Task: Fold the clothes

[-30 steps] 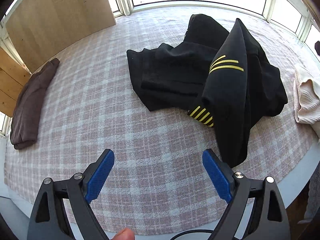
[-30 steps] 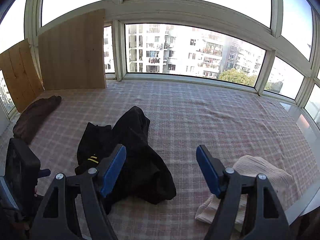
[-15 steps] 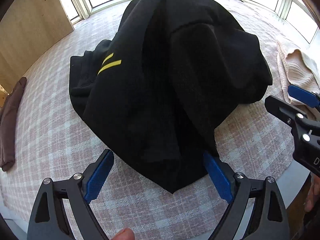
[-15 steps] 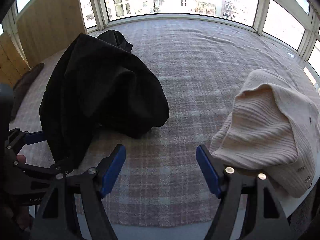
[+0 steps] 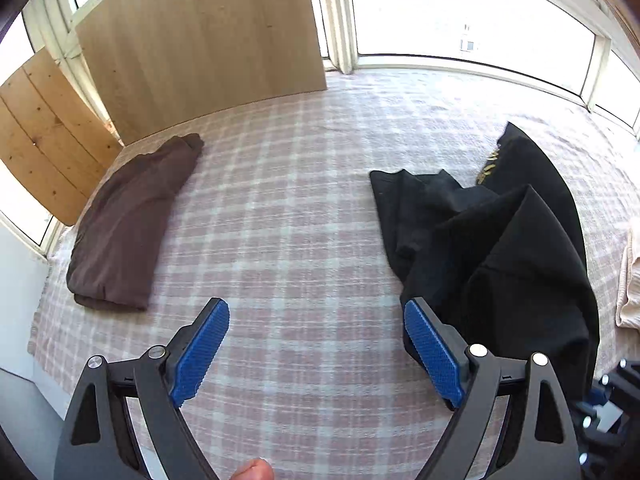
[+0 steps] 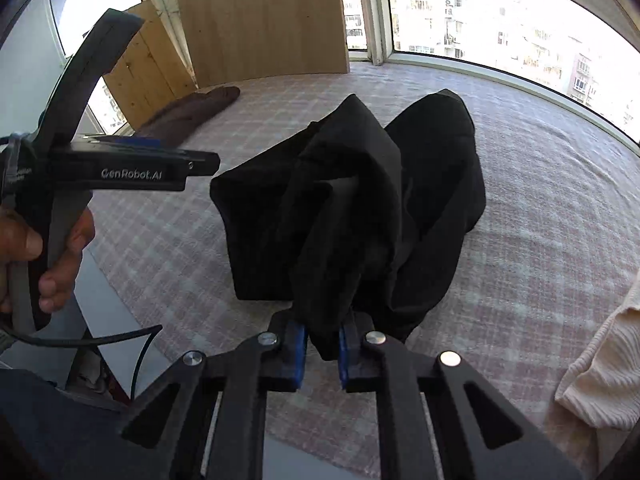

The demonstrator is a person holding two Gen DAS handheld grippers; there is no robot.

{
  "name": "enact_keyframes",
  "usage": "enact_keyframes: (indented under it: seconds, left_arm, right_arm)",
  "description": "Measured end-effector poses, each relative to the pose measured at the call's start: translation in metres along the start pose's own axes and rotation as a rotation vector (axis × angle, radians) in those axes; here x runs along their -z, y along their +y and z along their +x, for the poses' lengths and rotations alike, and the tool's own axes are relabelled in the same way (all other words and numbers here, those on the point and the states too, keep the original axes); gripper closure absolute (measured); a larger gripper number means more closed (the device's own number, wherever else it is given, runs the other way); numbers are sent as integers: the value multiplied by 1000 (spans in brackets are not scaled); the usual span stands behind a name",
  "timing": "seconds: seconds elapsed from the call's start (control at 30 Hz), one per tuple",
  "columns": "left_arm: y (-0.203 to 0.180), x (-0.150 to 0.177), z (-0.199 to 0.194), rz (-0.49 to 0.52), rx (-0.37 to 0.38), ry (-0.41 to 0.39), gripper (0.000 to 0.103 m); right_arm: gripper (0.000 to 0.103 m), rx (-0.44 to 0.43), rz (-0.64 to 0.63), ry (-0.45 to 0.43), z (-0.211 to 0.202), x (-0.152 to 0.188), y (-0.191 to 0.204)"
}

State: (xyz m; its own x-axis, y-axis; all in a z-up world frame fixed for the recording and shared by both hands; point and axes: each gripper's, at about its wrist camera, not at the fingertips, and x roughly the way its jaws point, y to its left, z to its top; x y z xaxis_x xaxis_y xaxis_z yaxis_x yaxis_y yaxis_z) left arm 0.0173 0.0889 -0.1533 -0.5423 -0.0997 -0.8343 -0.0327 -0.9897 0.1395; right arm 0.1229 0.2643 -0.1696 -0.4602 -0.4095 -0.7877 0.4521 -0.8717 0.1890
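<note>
Left wrist view, left to right: wood panels [image 5: 200,32] lean against the window; a folded brown garment [image 5: 128,224] lies on the plaid cover [image 5: 288,216] near them. The left gripper [image 5: 316,344] hangs over bare cover, fingers [image 5: 200,352] spread wide with nothing between them. Black garment [image 5: 500,248] is heaped to its right, just past the right finger, yellow stripes showing at the far end. Cream knit [image 5: 628,284] at the right edge, apart from the black heap.

Right wrist view: a hand [image 6: 48,256] at left holds the left gripper's handle, its fingers side-on, off the cloth. Brown garment [image 6: 188,112] is far back by the panels [image 6: 264,20]. At centre the right gripper [image 6: 322,350] is closing, blue fingers [image 6: 298,354] nearly together with a bunched edge of the black garment [image 6: 360,208] pinched between them. The cloth rises from the fingers into a peaked heap; the rest sits on the cover [image 6: 540,208]. Cream knit [image 6: 600,380] at lower right, separate from it.
</note>
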Motion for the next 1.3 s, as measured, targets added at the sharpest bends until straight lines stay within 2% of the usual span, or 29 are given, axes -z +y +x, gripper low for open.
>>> enact_keyframes:
  seconds: [0.1, 0.2, 0.27, 0.3, 0.37, 0.43, 0.53, 0.57, 0.63, 0.77, 0.83, 0.93, 0.97, 1.0, 1.13, 1.17, 1.23, 1.27, 1.3]
  left_arm:
    - [57, -4, -5, -64, -65, -21, 13]
    - [111, 0, -5, -120, -119, -30, 13]
    - [134, 4, -5, -153, -121, -33, 13]
    - [140, 7, -6, -162, -117, -29, 13]
    - [150, 14, -6, -176, -104, -26, 13]
    - [155, 21, -4, -177, -81, -24, 13]
    - [154, 27, -2, -159, -66, -10, 13]
    - [152, 28, -2, -156, -64, -8, 13]
    - [148, 30, -3, -151, -58, -2, 13]
    - [136, 33, -10, -141, -76, -10, 12]
    - [127, 34, -10, -150, -91, 6, 12]
    - [111, 37, -12, -154, -96, 25, 12]
    - [105, 38, -13, -147, -100, 29, 12]
    - [98, 39, -13, -139, -103, 33, 12]
    - [79, 38, -17, -124, -88, 30, 12]
    - [76, 38, -17, -122, -81, 30, 12]
    - [71, 36, -17, -118, -67, 28, 12]
    - [68, 34, -17, -116, -62, 25, 12]
    - [66, 33, -18, -111, -58, 20, 12]
  right_arm:
    - [91, -91, -76, 24, 12, 4, 67]
    - [91, -181, -138, 39, 30, -7, 122]
    - [91, -238, -211, 51, 35, -9, 155]
    - [91, -249, -248, 69, 38, -7, 170]
    - [91, -190, -250, 67, 38, -10, 173]
    - [89, -71, -156, 48, 32, -11, 146]
    - [73, 169, 4, 19, 16, -9, 78]
    - [65, 253, 59, 13, 10, -8, 51]
    - [61, 390, 156, 17, -1, -4, -6]
    - [60, 449, 300, 44, 3, -8, -97]
    - [60, 393, 361, 23, 16, -16, -127]
    - [59, 248, 408, 36, 46, -27, -150]
    - [53, 215, 403, 43, 55, -30, -152]
    - [48, 207, 397, 47, 62, -32, -153]
    - [44, 187, 355, 21, 75, -39, -144]
    - [46, 169, 338, 23, 77, -41, -141]
    - [60, 113, 321, 35, 83, -46, -137]
    - [79, 59, 339, 47, 85, -48, -136]
    - [79, 32, 353, 51, 86, -50, -135]
